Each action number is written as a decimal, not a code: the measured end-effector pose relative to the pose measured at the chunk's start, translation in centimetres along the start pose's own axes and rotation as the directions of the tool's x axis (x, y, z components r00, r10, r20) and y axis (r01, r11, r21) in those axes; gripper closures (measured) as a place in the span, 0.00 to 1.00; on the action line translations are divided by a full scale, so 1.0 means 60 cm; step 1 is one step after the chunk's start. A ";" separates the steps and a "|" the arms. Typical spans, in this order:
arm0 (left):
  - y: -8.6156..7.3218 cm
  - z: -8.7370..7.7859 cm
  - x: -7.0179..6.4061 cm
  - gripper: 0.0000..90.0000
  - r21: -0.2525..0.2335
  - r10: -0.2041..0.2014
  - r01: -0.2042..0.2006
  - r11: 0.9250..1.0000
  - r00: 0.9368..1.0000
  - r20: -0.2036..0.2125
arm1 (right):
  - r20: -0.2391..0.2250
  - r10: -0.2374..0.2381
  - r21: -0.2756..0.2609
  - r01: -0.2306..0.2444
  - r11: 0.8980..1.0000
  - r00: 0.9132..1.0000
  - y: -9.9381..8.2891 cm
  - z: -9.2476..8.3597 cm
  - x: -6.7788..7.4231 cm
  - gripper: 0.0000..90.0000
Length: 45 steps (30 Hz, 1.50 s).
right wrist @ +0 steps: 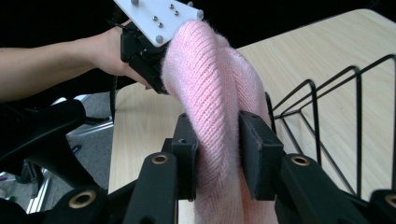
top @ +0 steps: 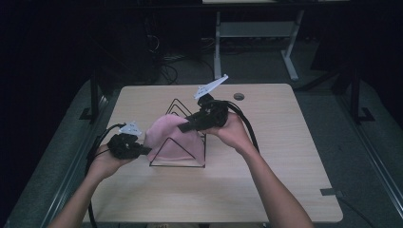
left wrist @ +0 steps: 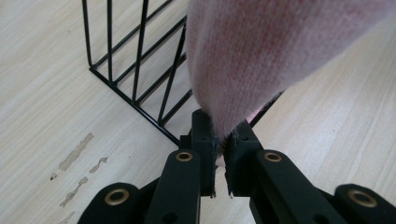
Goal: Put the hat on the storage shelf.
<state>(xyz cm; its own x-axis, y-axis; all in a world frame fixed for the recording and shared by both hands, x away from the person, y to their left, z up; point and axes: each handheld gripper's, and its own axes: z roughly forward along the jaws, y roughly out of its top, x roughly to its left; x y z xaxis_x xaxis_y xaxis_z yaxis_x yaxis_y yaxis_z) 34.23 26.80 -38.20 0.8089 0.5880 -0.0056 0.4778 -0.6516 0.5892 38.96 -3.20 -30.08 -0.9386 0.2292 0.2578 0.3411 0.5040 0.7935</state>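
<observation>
Both grippers — left [left wrist: 222, 149], right [right wrist: 219, 154] — pinch the pink hat [top: 166, 137]; tugging could snag it on the wire rack [top: 183, 164].

The high view looks forward and down from above the person's side of the wooden table [top: 266, 190], far enough back to take in the whole tabletop and the dark floor beyond. The left gripper view sits close behind its own jaws, facing down along them at the tabletop — the pink knitted cloth [left wrist: 261, 51] and the black wire rack [left wrist: 135, 70] lie immediately ahead. The right gripper view also rides close behind its jaws, facing across the table toward the left gripper [right wrist: 144, 51]. All three views share the cloth and the rack.
</observation>
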 end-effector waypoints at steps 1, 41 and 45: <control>0.000 0.002 -0.001 0.93 0.004 0.007 -0.007 1.000 1.000 0.000 | 0.002 0.003 0.003 -0.003 1.000 1.000 -0.003 0.000 0.001 0.76; -0.023 0.045 0.012 0.93 0.146 -0.038 0.033 0.989 0.999 0.034 | -0.020 0.002 0.066 -0.001 0.998 1.000 -0.037 0.043 0.003 0.74; -0.023 0.044 0.010 0.93 0.138 -0.038 0.034 0.990 0.999 0.032 | -0.024 0.007 0.066 -0.006 0.998 1.000 -0.040 0.040 0.004 0.70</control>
<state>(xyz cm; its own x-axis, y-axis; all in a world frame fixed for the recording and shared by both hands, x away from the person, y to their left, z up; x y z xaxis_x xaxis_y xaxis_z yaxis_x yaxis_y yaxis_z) 34.95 26.81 -41.17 0.8004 0.5970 -0.0537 0.5472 -0.6913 0.4719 38.05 -2.35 -33.25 -0.9370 0.2132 0.2766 0.3491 0.5564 0.7540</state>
